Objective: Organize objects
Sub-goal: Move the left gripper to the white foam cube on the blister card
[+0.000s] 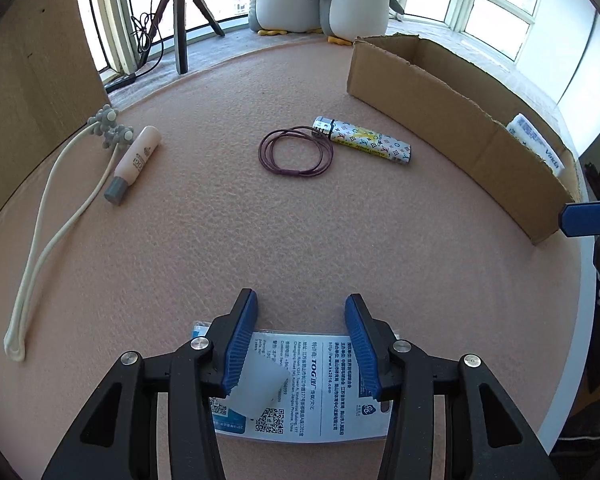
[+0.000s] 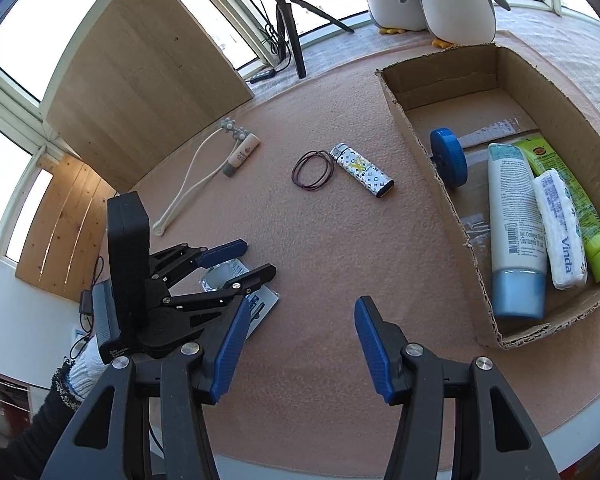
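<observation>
Under the left claw, whose jaws stand spread, lies a flat clear-sleeved card printed with blue text and QR codes, straddled by the fingers, its near end hidden by them. A pale blurred patch covers part of the print. The right claw hangs spread too, the cardboard box off to its right.

"Vinda" in blue on the white tissue pack in the box, "TOG" on the printed card
</observation>
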`<state>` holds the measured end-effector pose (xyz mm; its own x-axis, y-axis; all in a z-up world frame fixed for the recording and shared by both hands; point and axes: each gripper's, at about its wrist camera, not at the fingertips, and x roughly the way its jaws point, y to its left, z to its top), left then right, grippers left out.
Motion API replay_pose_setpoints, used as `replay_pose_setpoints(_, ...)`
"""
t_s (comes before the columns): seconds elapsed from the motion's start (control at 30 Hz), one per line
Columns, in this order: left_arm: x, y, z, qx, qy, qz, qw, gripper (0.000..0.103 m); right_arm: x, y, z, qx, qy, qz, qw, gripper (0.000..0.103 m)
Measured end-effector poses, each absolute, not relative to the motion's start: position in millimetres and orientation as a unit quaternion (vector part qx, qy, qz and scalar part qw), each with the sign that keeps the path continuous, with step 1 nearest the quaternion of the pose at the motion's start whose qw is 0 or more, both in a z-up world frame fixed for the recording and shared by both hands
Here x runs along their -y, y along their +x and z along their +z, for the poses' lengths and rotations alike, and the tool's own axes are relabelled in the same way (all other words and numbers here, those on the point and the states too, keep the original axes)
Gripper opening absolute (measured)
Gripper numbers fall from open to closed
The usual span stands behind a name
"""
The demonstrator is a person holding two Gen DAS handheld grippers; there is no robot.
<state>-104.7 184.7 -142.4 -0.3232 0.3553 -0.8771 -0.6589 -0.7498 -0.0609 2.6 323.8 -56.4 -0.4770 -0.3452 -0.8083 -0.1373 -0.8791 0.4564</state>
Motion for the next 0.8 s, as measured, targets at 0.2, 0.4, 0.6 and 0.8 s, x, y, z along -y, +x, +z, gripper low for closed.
replay_pose_setpoints(0.2, -147.8, -100.7, -129.9, -0.113, -0.499, 0.805, 0.301, 0.05, -311.6, -20.4, -56.2, 0.214, 0.511, -0.83, 0.071, 0.051)
replay_pose_setpoints(0.4, -86.3, -88.2, -97.4, -0.031, -0.474, 0.838, 0.269, 0.05, -305.0, -71.4, -53.2, 0.181, 0.507, -0.838, 0.088, 0.051)
replay_pose_setpoints(0.6, -66.4, -81.1, -103.7, -0.031, -0.487, 0.838, 0.246, 0.05, -307.2, -129.3, -78.0, 0.167, 0.536, -0.824, 0.067, 0.05)
replay_pose_setpoints(0.8, -88.2, -79.4, -116.2, -0.041, -0.494, 0.828, 0.261, 0.05, -296.5, -163.1, -97.6, 0.15, 0.564, -0.809, 0.074, 0.044)
